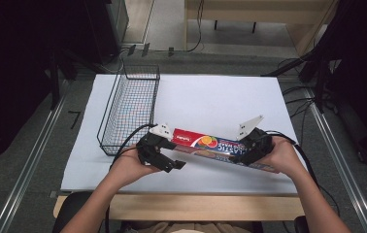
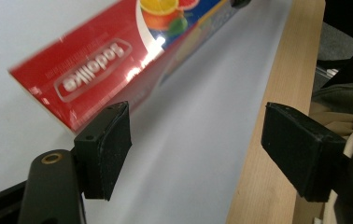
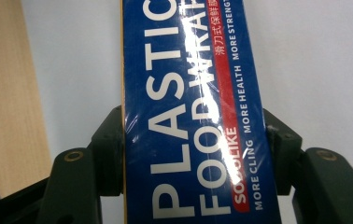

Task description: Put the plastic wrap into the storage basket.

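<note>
High view: plastic wrap box [image 1: 220, 147] lies across the bench [image 1: 210, 97] near your edge, wire basket [image 1: 130, 104] to its left. Your right tongs [image 3: 195, 154] pinch the box's blue end w/ both pads on its sides. Left tongs [image 2: 198, 149] are spread; 1 pad sits just beside the red end, nothing between them. Risk: lift w/ 1 grip at the far end & the long box could sag, twist or slip out. Closing the left as placed likely misses the box.
</note>
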Tool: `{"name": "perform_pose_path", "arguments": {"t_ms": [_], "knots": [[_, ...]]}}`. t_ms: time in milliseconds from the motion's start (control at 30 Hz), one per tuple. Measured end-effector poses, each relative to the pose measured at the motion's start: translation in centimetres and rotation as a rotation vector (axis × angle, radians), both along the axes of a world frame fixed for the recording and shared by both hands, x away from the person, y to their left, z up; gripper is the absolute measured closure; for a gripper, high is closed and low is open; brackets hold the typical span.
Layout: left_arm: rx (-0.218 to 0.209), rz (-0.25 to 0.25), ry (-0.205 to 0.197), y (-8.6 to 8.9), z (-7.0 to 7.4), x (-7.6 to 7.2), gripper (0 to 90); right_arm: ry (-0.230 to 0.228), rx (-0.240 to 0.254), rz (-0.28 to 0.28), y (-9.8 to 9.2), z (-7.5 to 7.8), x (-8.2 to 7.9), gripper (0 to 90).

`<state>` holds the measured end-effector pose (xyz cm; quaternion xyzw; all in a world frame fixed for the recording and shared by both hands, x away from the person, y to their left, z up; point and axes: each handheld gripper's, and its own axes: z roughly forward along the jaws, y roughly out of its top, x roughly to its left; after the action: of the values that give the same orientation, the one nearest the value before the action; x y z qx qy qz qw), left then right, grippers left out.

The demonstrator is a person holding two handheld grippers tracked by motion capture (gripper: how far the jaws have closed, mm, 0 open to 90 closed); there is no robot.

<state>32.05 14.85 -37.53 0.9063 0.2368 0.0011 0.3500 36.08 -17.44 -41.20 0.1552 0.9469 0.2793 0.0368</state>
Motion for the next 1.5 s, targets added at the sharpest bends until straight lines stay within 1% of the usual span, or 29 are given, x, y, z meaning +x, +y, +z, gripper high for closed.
{"name": "perform_pose_path", "arguments": {"t_ms": [33, 67, 100, 133, 200, 233, 333, 367, 433, 467, 500, 567, 600, 733, 767, 800, 833, 900, 967, 1033, 1100, 1133, 1167, 1200, 1233, 1267, 1367, 1433, 1500], "knots": [[0.000, 0.000, 0.000, 0.0, 0.0, 0.0, 24.1, -0.003, -0.003, 0.007, 0.0, 0.0, -0.1, 40.1], [0.005, -0.013, -0.015, -0.3, 0.2, 0.0, 23.6, 0.001, 0.004, 0.010, 0.2, 0.1, -0.4, 40.1], [0.005, -0.013, -0.015, -0.3, 0.2, 0.0, 22.8, 0.001, 0.004, 0.010, 0.2, 0.1, -0.4, 40.1], [0.008, -0.018, -0.024, -0.5, 0.4, 0.1, 22.7, 0.007, 0.012, 0.023, 0.2, 0.1, -0.6, 40.1], [0.007, -0.043, -0.033, -0.8, 1.0, 0.3, 22.4, 0.011, 0.012, 0.026, 0.4, 0.2, -0.9, 40.2], [0.006, -0.050, -0.034, -1.0, 1.1, 0.3, 22.5, 0.018, 0.016, 0.034, 0.5, 0.1, -1.0, 40.2], [0.008, -0.065, -0.034, -1.5, 1.4, 0.5, 21.3, 0.017, 0.009, 0.047, 1.0, 0.0, -1.4, 40.3], [0.014, -0.081, -0.040, -1.7, 1.6, 0.7, 21.2, 0.026, 0.009, 0.059, 1.2, -0.1, -1.5, 40.3], [0.021, -0.102, -0.044, -2.4, 1.8, 0.8, 21.4, 0.025, 0.002, 0.068, 1.6, -0.1, -1.7, 40.3], [0.031, -0.108, -0.057, -2.7, 1.9, 0.8, 22.5, 0.022, 0.006, 0.076, 1.8, -0.2, -1.8, 40.3], [0.038, -0.122, -0.055, -3.3, 2.0, 0.9, 23.0, 0.023, 0.007, 0.082, 2.0, -0.1, -1.8, 40.3], [0.038, -0.131, -0.051, -3.5, 2.0, 0.9, 23.0, 0.017, 0.006, 0.083, 2.1, -0.1, -2.0, 40.3], [0.046, -0.142, -0.043, -3.8, 2.0, 1.1, 22.9, 0.023, 0.016, 0.104, 2.3, 0.0, -2.2, 40.2], [0.054, -0.157, -0.039, -4.1, 1.7, 1.3, 22.4, 0.030, 0.027, 0.115, 2.5, 0.2, -2.5, 40.3], [0.065, -0.171, -0.050, -4.4, 1.5, 1.1, 22.0, 0.025, 0.028, 0.125, 2.7, 0.4, -2.8, 40.3], [0.065, -0.171, -0.050, -4.4, 1.5, 1.1, 21.9, 0.025, 0.028, 0.125, 2.7, 0.4, -2.8, 40.3], [0.075, -0.182, -0.059, -4.5, 1.4, 0.9, 21.7, 0.018, 0.031, 0.135, 3.0, 0.4, -2.9, 40.3], [0.099, -0.203, -0.074, -4.8, 1.0, 0.5, 21.7, 0.026, 0.030, 0.137, 3.3, 0.5, -3.0, 40.2], [0.107, -0.210, -0.073, -4.9, 0.8, 0.4, 21.4, 0.020, 0.033, 0.144, 3.4, 0.5, -3.2, 40.2], [0.125, -0.219, -0.073, -5.2, 0.5, 0.3, 20.9, 0.015, 0.030, 0.143, 3.5, 0.5, -3.2, 40.2], [0.137, -0.228, -0.076, -5.5, 0.2, 0.2, 18.5, 0.000, 0.019, 0.162, 3.8, 0.7, -3.3, 40.2], [0.146, -0.238, -0.082, -5.8, 0.0, 0.1, 17.1, -0.005, 0.016, 0.163, 3.9, 0.8, -3.4, 40.3], [0.146, -0.238, -0.082, -5.8, 0.0, 0.1, 16.0, -0.005, 0.016, 0.163, 3.9, 0.8, -3.4, 40.3], [0.164, -0.245, -0.086, -6.1, -0.2, 0.1, 15.1, -0.003, 0.024, 0.172, 4.1, 1.0, -3.5, 40.3], [0.164, -0.245, -0.086, -6.1, -0.2, 0.1, 15.1, -0.003, 0.024, 0.172, 4.1, 1.0, -3.5, 40.3], [0.174, -0.252, -0.083, -6.2, -0.3, 0.0, 15.1, 0.001, 0.024, 0.175, 4.3, 1.2, -3.6, 40.3], [0.191, -0.270, -0.081, -6.5, -0.5, -0.1, 15.1, -0.010, 0.025, 0.179, 4.5, 1.3, -3.8, 40.3], [0.202, -0.284, -0.093, -6.7, -0.8, -0.4, 15.5, -0.010, 0.022, 0.180, 4.7, 1.4, -3.9, 40.3], [0.219, -0.290, -0.102, -7.0, -1.0, -0.5, 16.1, -0.025, 0.014, 0.199, 5.1, 1.6, -4.0, 40.3]]}}
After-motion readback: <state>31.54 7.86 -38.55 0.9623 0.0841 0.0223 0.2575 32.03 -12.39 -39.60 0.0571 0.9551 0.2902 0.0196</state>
